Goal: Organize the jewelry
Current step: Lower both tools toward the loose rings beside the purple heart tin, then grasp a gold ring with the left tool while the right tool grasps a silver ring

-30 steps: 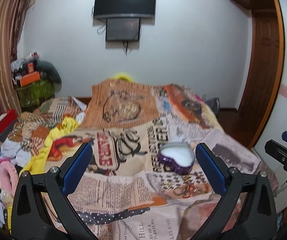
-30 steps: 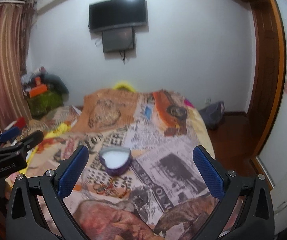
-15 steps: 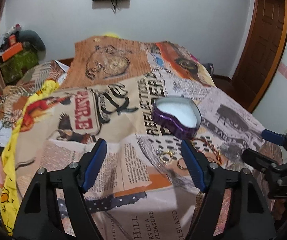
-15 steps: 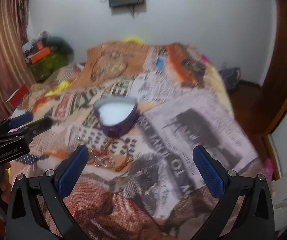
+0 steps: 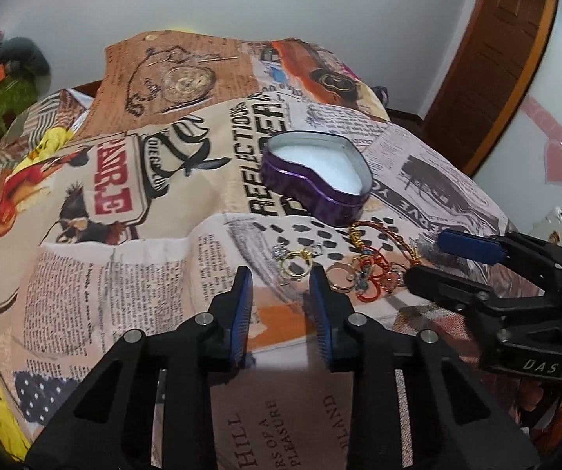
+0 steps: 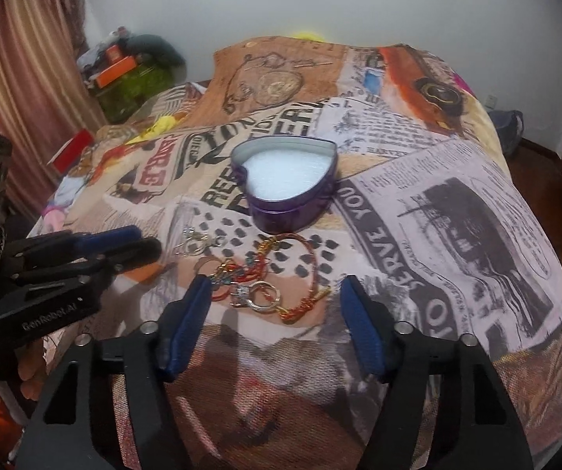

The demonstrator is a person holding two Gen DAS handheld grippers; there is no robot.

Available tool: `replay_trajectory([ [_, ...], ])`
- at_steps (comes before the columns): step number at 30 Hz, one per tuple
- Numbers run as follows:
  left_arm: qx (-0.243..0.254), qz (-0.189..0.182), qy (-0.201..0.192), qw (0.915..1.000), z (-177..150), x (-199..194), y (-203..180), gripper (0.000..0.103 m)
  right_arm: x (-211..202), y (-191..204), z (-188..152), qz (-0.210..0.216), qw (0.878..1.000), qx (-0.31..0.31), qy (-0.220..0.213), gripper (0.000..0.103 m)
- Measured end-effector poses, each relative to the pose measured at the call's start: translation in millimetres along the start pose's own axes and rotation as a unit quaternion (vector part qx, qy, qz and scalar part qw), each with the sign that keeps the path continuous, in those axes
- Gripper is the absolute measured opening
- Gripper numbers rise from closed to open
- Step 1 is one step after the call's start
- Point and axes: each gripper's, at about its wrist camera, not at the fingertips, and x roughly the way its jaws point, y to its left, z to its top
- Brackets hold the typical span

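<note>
A purple heart-shaped tin [image 5: 316,174] with a white lining stands open on the printed bedspread; it also shows in the right wrist view [image 6: 287,186]. In front of it lies a small pile of jewelry: a gold ring [image 5: 298,260], a red and gold bracelet [image 6: 300,270], rings and charms [image 6: 259,293]. My left gripper [image 5: 279,274] is open with a narrow gap, just short of the gold ring. My right gripper [image 6: 275,288] is open and wider, its jaws on either side of the near edge of the pile. Both are empty.
The bed [image 6: 457,215] fills both views, with its edge dropping off to the right. A wooden door [image 5: 488,58] stands at the right. Clutter and a curtain [image 6: 18,70] are at the far left. Each gripper shows in the other's view, the right one [image 5: 477,266] and the left one [image 6: 85,250].
Both grippers have tilted down and moved close to the jewelry pile. Both jaw gaps have narrowed, the left much more than the right.
</note>
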Motion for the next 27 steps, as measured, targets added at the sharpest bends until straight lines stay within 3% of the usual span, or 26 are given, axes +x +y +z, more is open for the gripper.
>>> replay_trajectory([
  [8, -0.006, -0.005, 0.001, 1.0000, 10.3, 13.5, 7.5, 0.019, 12.7, 7.5, 1.2, 0.018, 0.999, -0.019, 0.020, 0.040],
  [13, -0.010, -0.007, 0.007, 0.9999, 14.5, 25.3, 11.2, 0.013, 15.9, 10.0, 0.3, 0.027, 0.999, -0.022, 0.025, 0.037],
  [27, -0.004, -0.018, 0.009, 0.9998, 14.8, 37.0, 9.3, 0.009, 24.9, 3.1, -0.4, 0.045, 0.998, -0.006, 0.034, 0.028],
])
